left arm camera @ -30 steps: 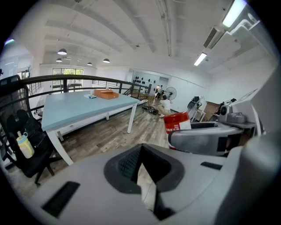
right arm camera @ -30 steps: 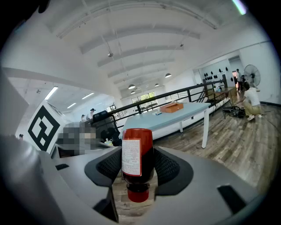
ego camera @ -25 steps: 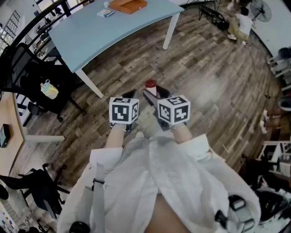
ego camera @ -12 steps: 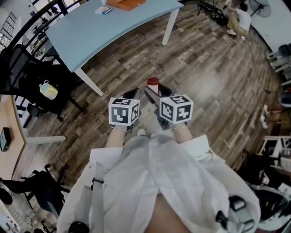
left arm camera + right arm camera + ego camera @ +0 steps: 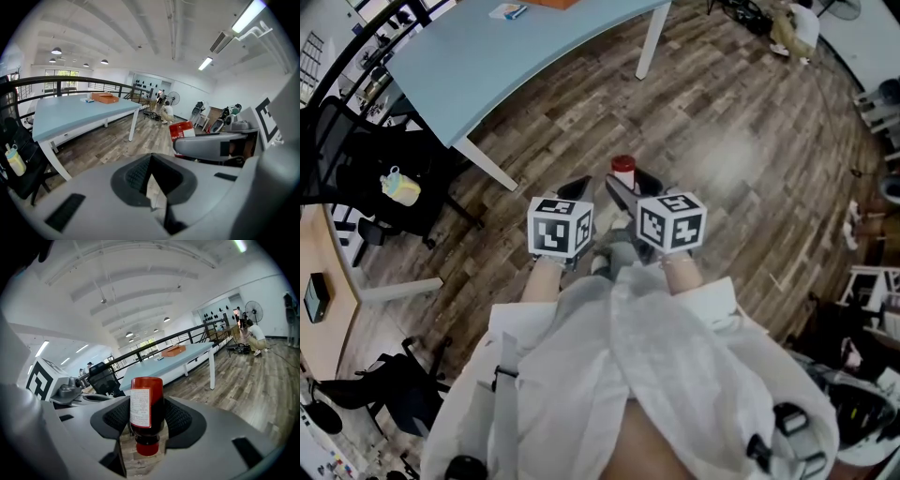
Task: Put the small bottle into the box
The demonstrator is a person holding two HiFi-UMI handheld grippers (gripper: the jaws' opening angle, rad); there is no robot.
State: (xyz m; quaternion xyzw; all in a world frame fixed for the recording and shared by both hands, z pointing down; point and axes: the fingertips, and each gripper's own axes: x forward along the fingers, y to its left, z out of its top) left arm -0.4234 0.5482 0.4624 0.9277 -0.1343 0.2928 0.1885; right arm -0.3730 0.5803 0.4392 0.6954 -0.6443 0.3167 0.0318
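One small bottle (image 5: 147, 416) to account for: rides cap-down between the jaws of the right gripper (image 5: 149, 420), pinched across the body by both ribbed pads, base uppermost. Shows in the head view at about 11 o'clock of that gripper's marker cube, over bare plank floor (image 5: 741, 141) and over no table.

Looks light and stiff, red with a smooth and probably slippery wall. Narrow enough to tip easily once let go, at a guess. Best taken at mid-body, over the label as now, and not at the tapering neck.

Carries a white label (image 5: 139, 407) with fine dark print, too small to read; no brand legible. Only black-and-white square patterns on the cubes, no words.

Left gripper (image 5: 152, 183): jaws all but closed, a mere sliver of floor between the pads, nothing held.

Up toward 11 o'clock of the grippers, on the blue table (image 5: 70, 117): an orange box (image 5: 104, 97), presumably the target, well apart from the bottle. Not yet in; calls for a carry across and a gentle lowering inside.
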